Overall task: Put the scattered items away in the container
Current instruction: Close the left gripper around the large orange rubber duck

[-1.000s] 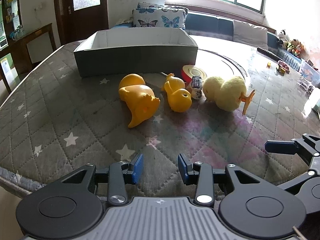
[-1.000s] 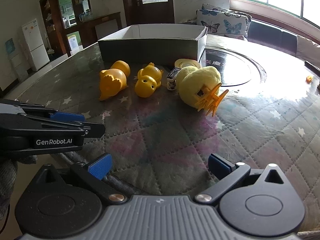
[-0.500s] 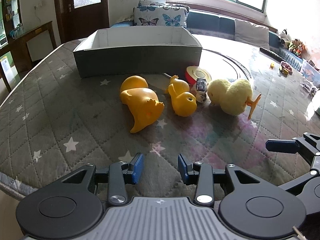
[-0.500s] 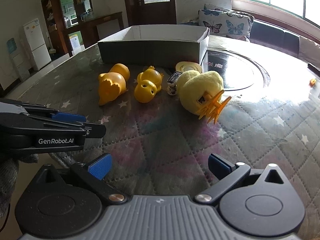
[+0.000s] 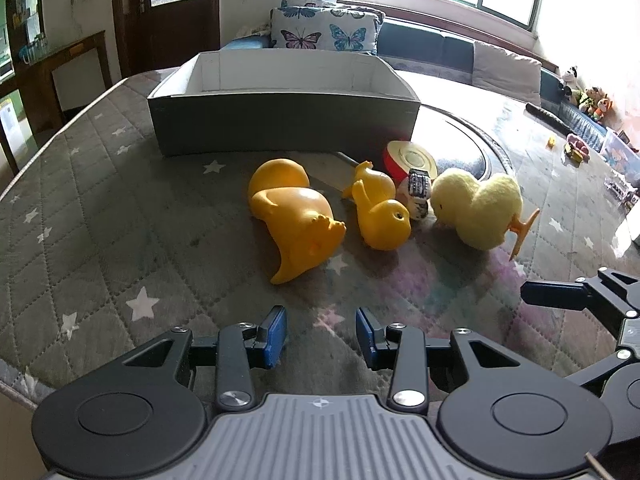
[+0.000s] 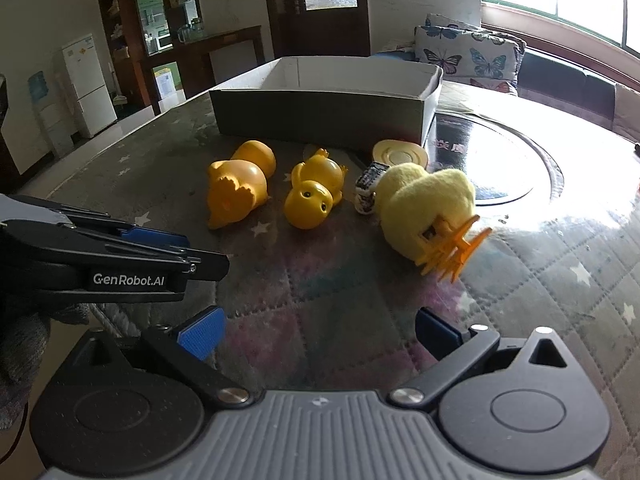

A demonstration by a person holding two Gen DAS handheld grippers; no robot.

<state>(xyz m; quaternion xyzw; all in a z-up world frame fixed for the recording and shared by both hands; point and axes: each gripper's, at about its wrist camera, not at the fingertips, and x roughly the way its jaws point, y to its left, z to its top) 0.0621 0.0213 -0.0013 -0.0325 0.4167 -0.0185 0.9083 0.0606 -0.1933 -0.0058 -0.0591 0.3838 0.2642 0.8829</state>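
A grey open box (image 5: 280,120) (image 6: 320,114) stands at the back of the quilted table. In front of it lie a large yellow rubber duck (image 5: 296,220) (image 6: 238,188), a smaller rubber duck (image 5: 380,212) (image 6: 314,194), a small patterned toy (image 5: 418,194) (image 6: 368,190), a red and cream round tin (image 5: 410,156) (image 6: 398,156) and a plush yellow chick (image 5: 480,208) (image 6: 428,204). My left gripper (image 5: 321,336) is open and empty, short of the large duck. My right gripper (image 6: 316,334) is open wide and empty, short of the chick.
The table's near edge runs just under both grippers. A dark glass turntable (image 6: 500,160) lies right of the box. Small toys and clutter (image 5: 576,148) sit at the far right edge. A sofa with butterfly cushions (image 5: 324,34) stands behind the table.
Both grippers have moved forward over the table toward the toys, which now look larger and nearer. Their jaws have kept the same opening.
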